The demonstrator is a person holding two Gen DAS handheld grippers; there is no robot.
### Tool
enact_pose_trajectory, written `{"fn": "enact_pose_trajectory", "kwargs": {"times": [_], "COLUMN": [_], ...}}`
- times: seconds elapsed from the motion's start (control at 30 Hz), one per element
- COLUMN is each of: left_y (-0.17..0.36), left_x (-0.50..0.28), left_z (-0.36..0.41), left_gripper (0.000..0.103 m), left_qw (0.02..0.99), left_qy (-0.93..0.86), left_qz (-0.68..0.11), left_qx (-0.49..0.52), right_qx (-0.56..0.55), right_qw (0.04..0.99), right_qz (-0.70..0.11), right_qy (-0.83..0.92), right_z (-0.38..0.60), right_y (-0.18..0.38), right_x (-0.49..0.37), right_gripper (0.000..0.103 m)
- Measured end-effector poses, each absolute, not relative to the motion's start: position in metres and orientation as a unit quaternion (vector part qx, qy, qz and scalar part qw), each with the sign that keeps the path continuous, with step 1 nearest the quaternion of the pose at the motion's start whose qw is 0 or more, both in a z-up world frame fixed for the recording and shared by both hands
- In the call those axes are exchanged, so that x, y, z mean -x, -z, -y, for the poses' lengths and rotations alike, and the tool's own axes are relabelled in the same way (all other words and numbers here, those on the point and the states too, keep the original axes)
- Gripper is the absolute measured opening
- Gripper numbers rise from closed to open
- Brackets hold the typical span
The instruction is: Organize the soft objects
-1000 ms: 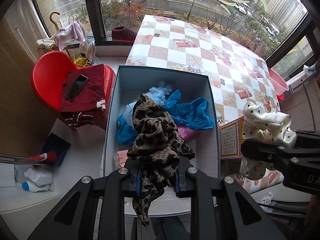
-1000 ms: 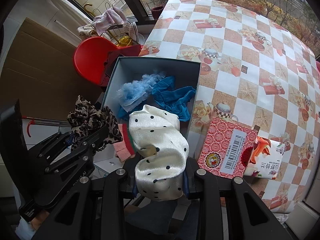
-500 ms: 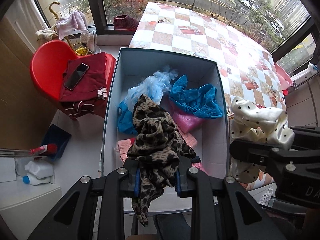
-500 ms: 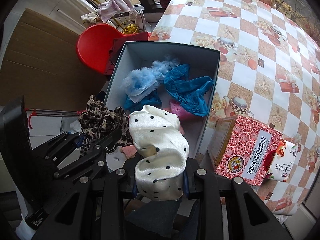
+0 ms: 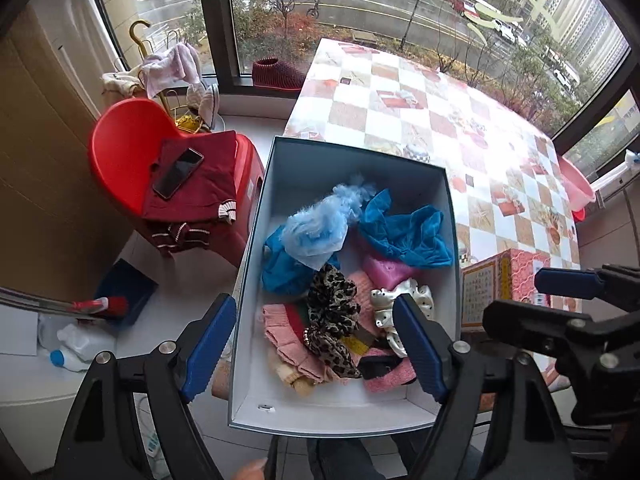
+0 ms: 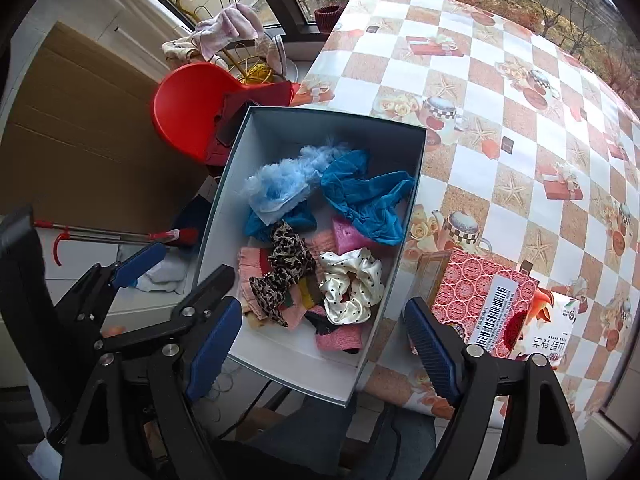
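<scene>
Two soft items are now being seen lying loose in the white box (image 5: 256, 240), where a second ago each was being gripped above it. The leopard-print scrunchie (image 5: 332, 308) is resting in the near half of the box on top of pink knitted pieces (image 5: 288, 340), no longer pinched by the left gripper (image 5: 316, 344). Just to its right, the cream polka-dot scrunchie (image 6: 352, 284) is lying against the box's right wall, released from the right gripper (image 6: 320, 344). Both drops are being judged as done, so two more soft things are counted as sorted into the box alongside the pale blue fluffy piece (image 5: 320, 224), the teal cloth (image 5: 404, 232) and the pink foam block (image 5: 384, 272) farther back.

Taken from left to right: in the left wrist view, the left gripper's jaws are being opened wide, its blue pads standing well apart, one outside the box's left wall and one over the box's right side. Nothing is being held between them, and no cloth is being touched. In the right wrist view, the right gripper's jaws are likewise being opened, spread well apart above the near end of the box, with nothing clamped and nothing touched. To the right of the box, a red patterned carton (image 6: 484, 300) is standing on the checked tablecloth (image 6: 500, 120). No other loose soft item is being made out on the tablecloth.
</scene>
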State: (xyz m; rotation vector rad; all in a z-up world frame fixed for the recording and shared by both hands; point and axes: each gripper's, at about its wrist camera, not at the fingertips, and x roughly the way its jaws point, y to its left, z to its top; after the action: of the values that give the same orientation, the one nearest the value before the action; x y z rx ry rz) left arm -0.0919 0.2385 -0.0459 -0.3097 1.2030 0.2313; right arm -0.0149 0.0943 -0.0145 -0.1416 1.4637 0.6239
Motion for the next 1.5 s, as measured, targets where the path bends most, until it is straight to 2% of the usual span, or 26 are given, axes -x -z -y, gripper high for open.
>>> {"fn": "enact_pose_trajectory", "kwargs": {"times": [0.23, 0.73, 1.5], "left_y": [0.048, 0.061, 0.069], "left_x": [0.082, 0.096, 0.103], "left_z": [-0.245, -0.209, -0.214], "left_gripper": [0.083, 0.083, 0.083], "left_qw": [0.772, 0.741, 0.727], "left_qy": [-0.048, -0.034, -0.062], "left_qz": [-0.602, -0.655, -0.668], "left_qx": [0.196, 0.145, 0.146], "right_qx": [0.047, 0.072, 0.104], "right_qw": [0.711, 0.697, 0.679], "right_qz": [-0.644, -0.66, -0.678], "right_qy": [-0.277, -0.272, -0.261], "right_z": [-0.081, -0.083, -0.089], "right_y": [-0.003, 0.005, 0.019], "right_x": [0.015, 0.028, 0.04], "right_gripper": [0.085, 0.085, 0.085]}}
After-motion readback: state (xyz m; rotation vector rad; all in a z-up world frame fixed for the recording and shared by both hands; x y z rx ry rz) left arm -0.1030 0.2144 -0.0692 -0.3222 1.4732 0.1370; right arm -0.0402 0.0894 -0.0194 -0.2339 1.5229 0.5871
